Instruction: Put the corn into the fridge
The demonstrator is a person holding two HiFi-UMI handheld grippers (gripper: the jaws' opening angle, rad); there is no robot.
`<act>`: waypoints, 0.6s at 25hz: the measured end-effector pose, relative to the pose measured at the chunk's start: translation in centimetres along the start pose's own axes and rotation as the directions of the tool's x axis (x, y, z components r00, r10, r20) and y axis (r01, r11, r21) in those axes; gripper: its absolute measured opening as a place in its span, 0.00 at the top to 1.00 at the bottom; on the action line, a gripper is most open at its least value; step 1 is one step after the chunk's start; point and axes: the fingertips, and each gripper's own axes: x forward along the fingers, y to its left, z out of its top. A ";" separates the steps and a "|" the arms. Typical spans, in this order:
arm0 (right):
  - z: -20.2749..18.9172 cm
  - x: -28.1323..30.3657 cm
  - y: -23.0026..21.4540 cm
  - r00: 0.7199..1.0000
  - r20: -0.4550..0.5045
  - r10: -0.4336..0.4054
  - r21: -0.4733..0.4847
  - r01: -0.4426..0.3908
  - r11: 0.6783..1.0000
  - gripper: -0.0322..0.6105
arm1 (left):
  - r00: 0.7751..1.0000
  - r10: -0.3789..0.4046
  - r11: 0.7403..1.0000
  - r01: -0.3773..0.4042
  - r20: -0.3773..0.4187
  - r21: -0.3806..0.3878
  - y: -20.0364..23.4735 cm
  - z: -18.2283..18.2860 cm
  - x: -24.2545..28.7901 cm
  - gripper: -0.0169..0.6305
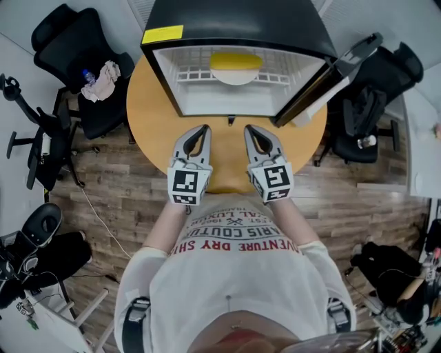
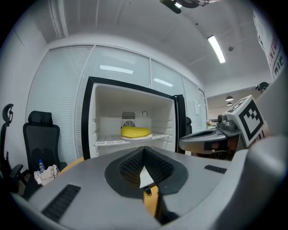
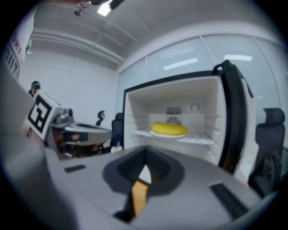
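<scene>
A small black fridge [image 1: 234,21] stands with its door [image 1: 324,76] swung wide to 2 o'clock on a round wooden table [image 1: 148,117]. The yellow corn [image 1: 236,61] lies on a white plate [image 1: 234,76] on the wire shelf [image 1: 186,72] inside. A person in a white printed T-shirt [image 1: 234,276] holds two grey grippers side by side over the table's near edge, at 6 o'clock from the open fridge and well apart from it, both pointing towards 12 o'clock at the shelf. The left gripper [image 1: 204,128] has its jaws brought together at the tips with nothing between them. The right gripper [image 1: 248,128] is likewise closed and empty. Each gripper view shows the corn straight ahead on its plate. A black office chair [image 1: 83,48] with a crumpled cloth [image 1: 103,79] on its seat stands at 10 o'clock, and another chair [image 1: 372,103] at 2 o'clock.
</scene>
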 end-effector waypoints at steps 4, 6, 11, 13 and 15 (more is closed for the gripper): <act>0.2 0.4 -0.1 1.000 0.000 -0.001 0.007 0.001 1.000 0.91 | 1.000 -0.003 1.000 0.003 -0.004 -0.009 0.2 0.0 0.4 0.93; 0.3 0.5 -0.1 1.000 0.001 0.000 0.004 0.000 1.000 0.90 | 1.000 -0.005 1.000 0.005 -0.003 -0.011 0.3 0.1 0.7 0.93; 0.3 1.1 -0.4 1.000 0.006 0.002 0.025 -0.003 1.000 0.91 | 1.000 -0.016 1.000 0.016 -0.005 -0.001 0.2 0.2 1.3 0.93; 0.3 1.3 -0.4 1.000 0.006 0.003 0.030 -0.003 1.000 0.90 | 1.000 -0.022 1.000 0.022 -0.006 0.001 0.2 0.2 1.5 0.93; 0.4 1.6 -0.4 1.000 0.003 0.006 0.034 -0.006 0.999 0.91 | 1.000 -0.025 1.000 0.025 -0.009 0.000 0.3 0.1 1.8 0.93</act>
